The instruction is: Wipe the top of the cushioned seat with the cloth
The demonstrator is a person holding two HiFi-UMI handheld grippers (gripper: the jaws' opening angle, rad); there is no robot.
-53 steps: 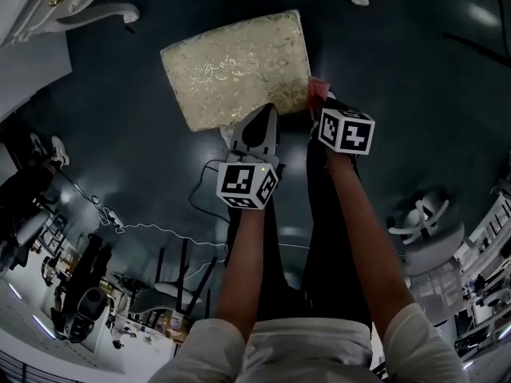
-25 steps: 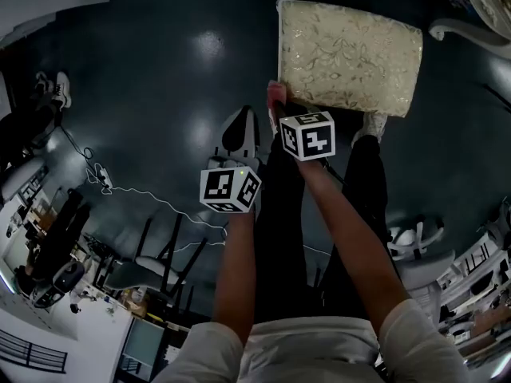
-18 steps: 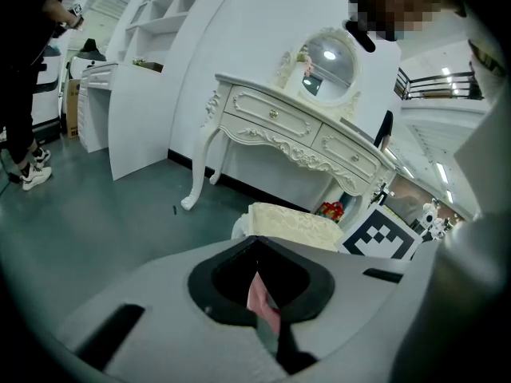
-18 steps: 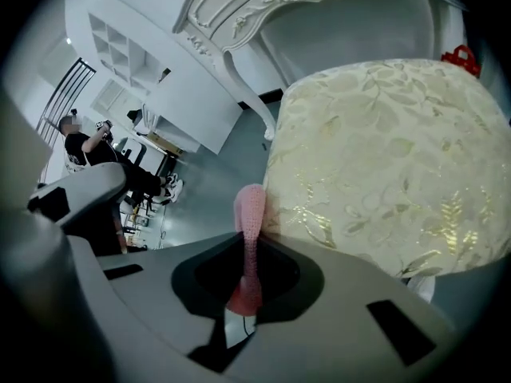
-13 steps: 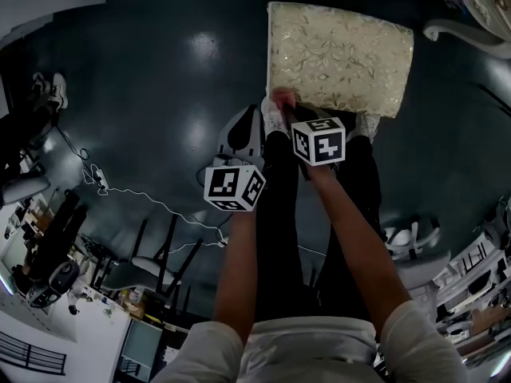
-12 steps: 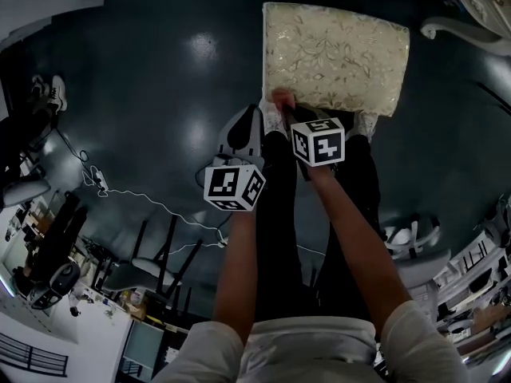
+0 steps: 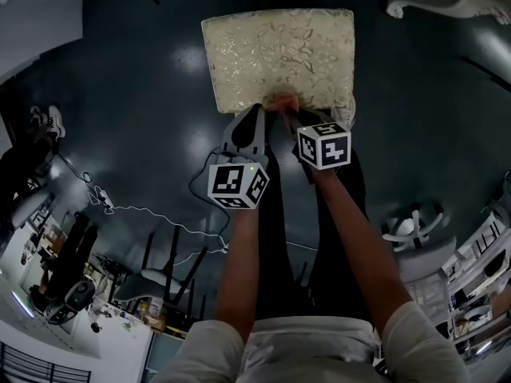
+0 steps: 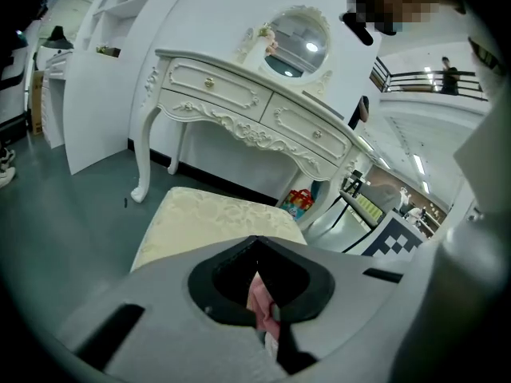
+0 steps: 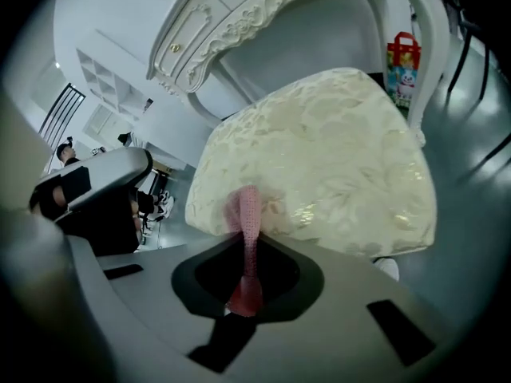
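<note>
Held the pink cloth (image 7: pixel 283 102) at the near edge of the cushioned seat (image 7: pixel 278 54).
Had the right gripper (image 7: pixel 291 116) clenched on the cloth, with its free end reaching up over the seat's front edge at the centre of the head view. Had the left gripper (image 7: pixel 254 112) closed too, just left of it, on a pink scrap in the hollow between its jaws. Found the seat at upper centre on the dark floor (image 7: pixel 120 94), before a white dressing table (image 8: pixel 255 110) in the left gripper view.

Pink cloth (image 9: pixel 244 214) lies over the near edge of the cream cushioned seat (image 7: pixel 279 50).
</note>
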